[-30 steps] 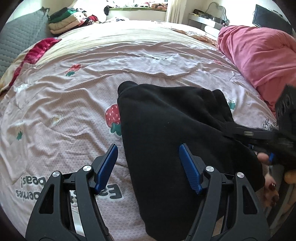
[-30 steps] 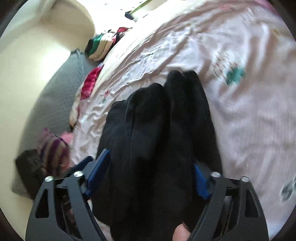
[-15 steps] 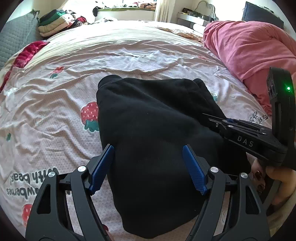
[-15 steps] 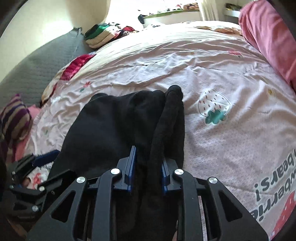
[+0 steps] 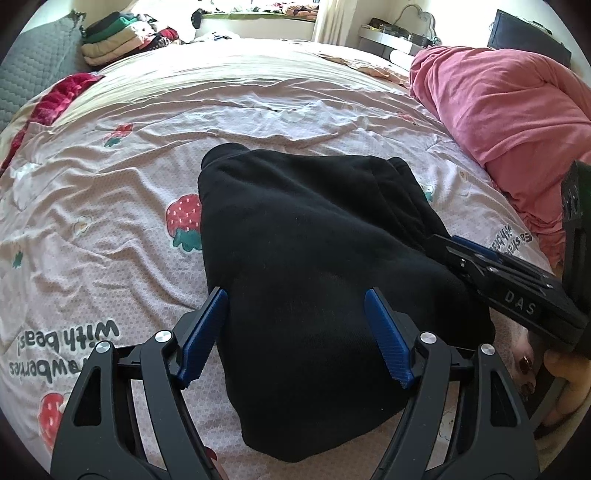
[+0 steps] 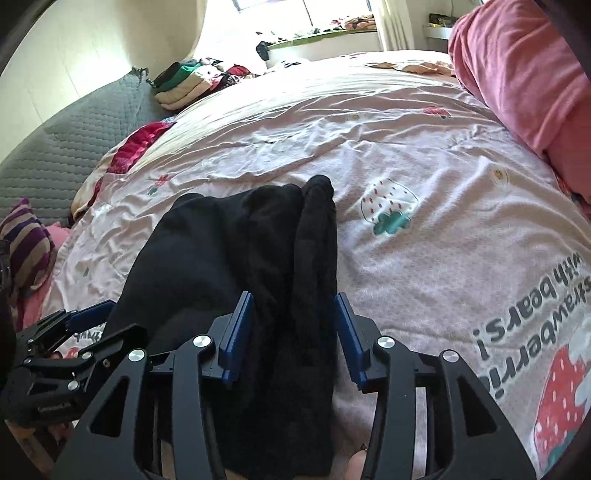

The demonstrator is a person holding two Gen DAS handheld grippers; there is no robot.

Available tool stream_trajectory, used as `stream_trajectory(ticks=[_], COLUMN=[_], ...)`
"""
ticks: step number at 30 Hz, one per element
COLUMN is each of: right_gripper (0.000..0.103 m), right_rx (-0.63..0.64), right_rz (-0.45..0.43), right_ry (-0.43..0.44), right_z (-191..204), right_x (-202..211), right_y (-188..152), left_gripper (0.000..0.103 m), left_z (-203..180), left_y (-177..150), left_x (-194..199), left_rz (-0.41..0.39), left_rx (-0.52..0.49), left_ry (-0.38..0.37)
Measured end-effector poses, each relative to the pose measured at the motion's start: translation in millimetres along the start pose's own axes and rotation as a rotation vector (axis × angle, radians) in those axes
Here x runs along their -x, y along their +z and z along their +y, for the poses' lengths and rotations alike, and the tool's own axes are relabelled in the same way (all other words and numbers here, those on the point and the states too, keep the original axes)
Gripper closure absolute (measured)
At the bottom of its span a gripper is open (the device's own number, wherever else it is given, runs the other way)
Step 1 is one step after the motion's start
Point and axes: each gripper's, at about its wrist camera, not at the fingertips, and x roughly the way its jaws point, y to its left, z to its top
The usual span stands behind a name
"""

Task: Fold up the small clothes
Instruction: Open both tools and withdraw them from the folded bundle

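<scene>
A black garment [image 5: 306,258] lies folded on the strawberry-print bedspread [image 5: 110,206]. My left gripper [image 5: 295,328] hovers open over its near end, blue pads apart on either side of the cloth's width. My right gripper [image 6: 293,328] sits at the garment's right side, where a thick rolled fold [image 6: 314,266] runs between its jaws. Those jaws are opening and the pads no longer pinch the fold. In the left wrist view the right gripper [image 5: 454,247] reaches in from the right, held by a hand [image 5: 554,369]. In the right wrist view the left gripper [image 6: 88,314] shows at lower left.
A heaped pink blanket [image 5: 498,110] fills the right side of the bed. A stack of folded clothes [image 5: 114,33] sits at the far left corner beside a grey quilted cushion [image 6: 74,147]. A red cloth [image 5: 62,96] and a striped piece [image 6: 22,240] lie along the left edge.
The right gripper's jaws, pinched tight on the black fold half a second ago, have spread apart. The right wrist has rolled level. The left gripper has hardly moved.
</scene>
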Motion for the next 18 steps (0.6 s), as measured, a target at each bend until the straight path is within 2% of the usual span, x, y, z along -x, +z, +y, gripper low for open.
stream_trajectory(ticks=[4, 10, 12, 14, 18], right_gripper=[0.056, 0.03, 0.015, 0.011, 0.006], right_rx=[0.006, 0.041, 0.042, 0.032, 0.012], right_rz=[-0.021, -0.126, -0.171, -0.221, -0.287], right_ry=[-0.017, -0.017, -0.023, -0.023, 0.007], right_z=[2.0, 11.4, 13.5, 15.2, 15.9], right_x=[13.3, 52.9, 67.1, 82.0, 105.1], right_y=[-1.9, -4.0, -7.5, -13.8, -28.0], left_gripper=[0.035, 0.034, 0.032, 0.025, 0.024], left_z=[0.8, -0.2, -1.1, -0.3, 0.4], left_y=[-2.6, -9.9, -13.0, -16.6, -22.0], left_x=[4.8, 21.2, 29.2, 39.4, 58.1], left_rz=[-0.008, -0.031, -0.046, -0.066, -0.101], left_rx=[0.014, 0.015, 0.008, 0.008, 0.006], left_ry=[-0.006, -0.027, -0.03, -0.036, -0.047])
